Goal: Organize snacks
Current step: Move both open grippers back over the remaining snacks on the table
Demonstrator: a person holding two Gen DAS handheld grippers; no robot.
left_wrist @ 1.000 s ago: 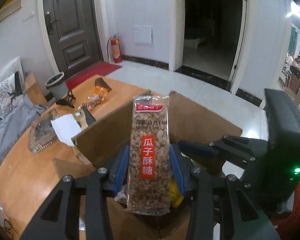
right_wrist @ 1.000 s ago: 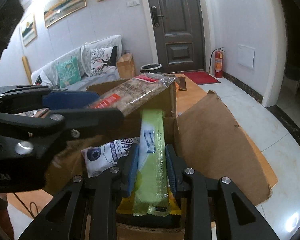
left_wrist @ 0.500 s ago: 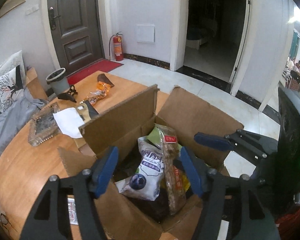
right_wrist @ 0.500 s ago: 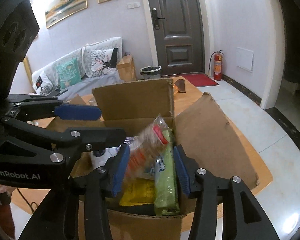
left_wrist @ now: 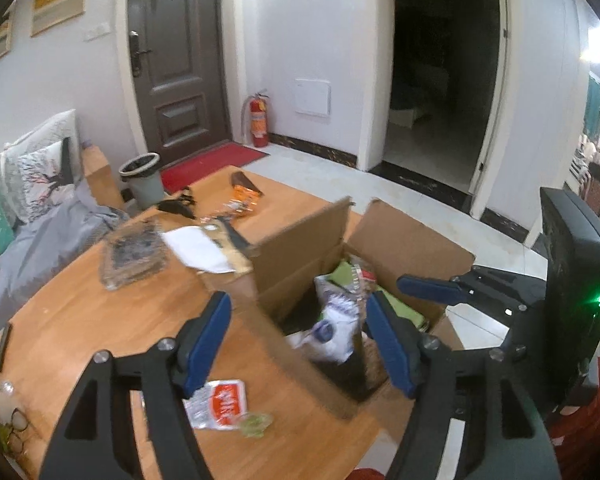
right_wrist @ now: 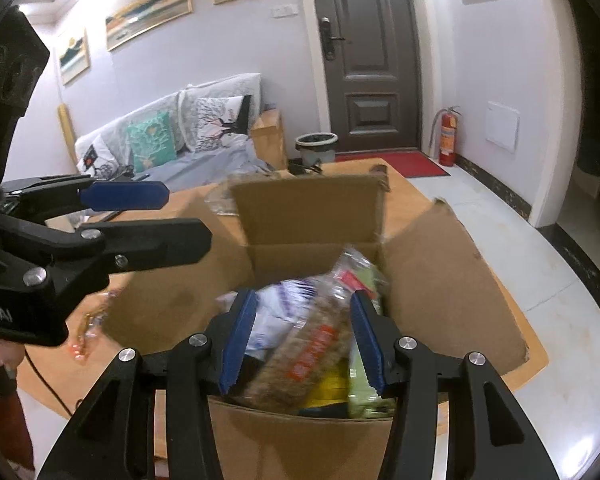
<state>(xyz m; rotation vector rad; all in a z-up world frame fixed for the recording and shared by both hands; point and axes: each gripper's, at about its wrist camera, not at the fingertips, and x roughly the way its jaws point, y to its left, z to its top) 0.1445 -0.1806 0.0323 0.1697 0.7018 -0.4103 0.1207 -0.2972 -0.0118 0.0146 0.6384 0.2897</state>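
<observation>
An open cardboard box [right_wrist: 312,216] stands on the wooden table and holds several snack packs. The brown seed-brittle bar [right_wrist: 312,344] with a red label lies slanted on top, beside a white blueberry bag [right_wrist: 276,312] and a green pack [right_wrist: 364,384]. My right gripper [right_wrist: 302,344] is open and empty just above the box's near side. My left gripper [left_wrist: 300,344] is open and empty over the box's left wall [left_wrist: 300,248]. The white bag [left_wrist: 336,320] and green pack [left_wrist: 404,308] also show there.
A red-and-clear snack packet [left_wrist: 220,400] lies on the table [left_wrist: 80,320] under my left gripper. Farther left are a glass ashtray [left_wrist: 134,252], white paper [left_wrist: 198,248] and an orange packet [left_wrist: 242,200]. A sofa [right_wrist: 172,148] and bin [right_wrist: 316,146] stand beyond.
Both grippers opened and let go: the brittle bar and the green pack dropped into the box. My left gripper has drawn back to the left, my right has lifted slightly.
</observation>
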